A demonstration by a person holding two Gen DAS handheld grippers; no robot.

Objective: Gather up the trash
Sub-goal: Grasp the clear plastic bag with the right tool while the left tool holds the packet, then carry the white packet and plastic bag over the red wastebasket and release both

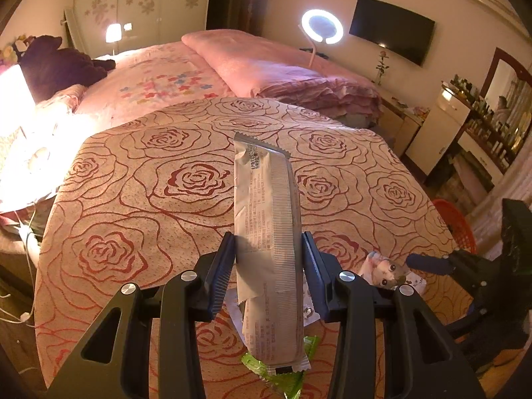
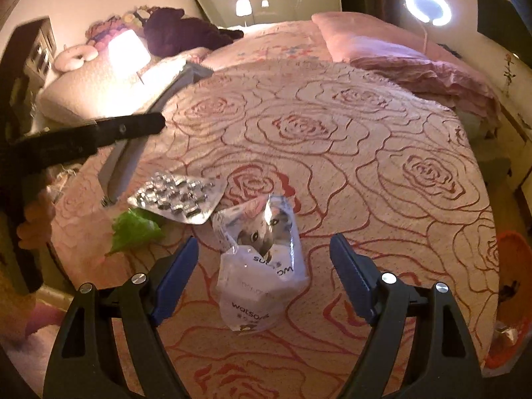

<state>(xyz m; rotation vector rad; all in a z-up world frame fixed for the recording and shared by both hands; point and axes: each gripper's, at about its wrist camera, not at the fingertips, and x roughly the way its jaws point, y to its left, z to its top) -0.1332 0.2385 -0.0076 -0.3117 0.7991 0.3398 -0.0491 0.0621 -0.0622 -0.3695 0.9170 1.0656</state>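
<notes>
My left gripper (image 1: pixel 268 249) is shut on a long silver snack wrapper (image 1: pixel 266 199), which stands up between the pads above the rose-patterned table (image 1: pixel 133 199). Under it lies a green wrapper (image 1: pixel 286 379). My right gripper (image 2: pixel 264 249) is open, its blue pads on either side of a white tissue pack with a cat picture (image 2: pixel 262 276), clear of it. The pack lies on the cloth. A silver blister pack (image 2: pixel 179 196) and the green wrapper (image 2: pixel 136 229) lie just left of it. The held silver wrapper (image 2: pixel 133 153) shows at the left.
An orange basket (image 1: pixel 455 222) stands on the floor off the table's right edge, also seen as the basket (image 2: pixel 512 266). A pink bed (image 1: pixel 266 66) lies beyond the table. A bright lamp (image 1: pixel 13 99) glares at the left.
</notes>
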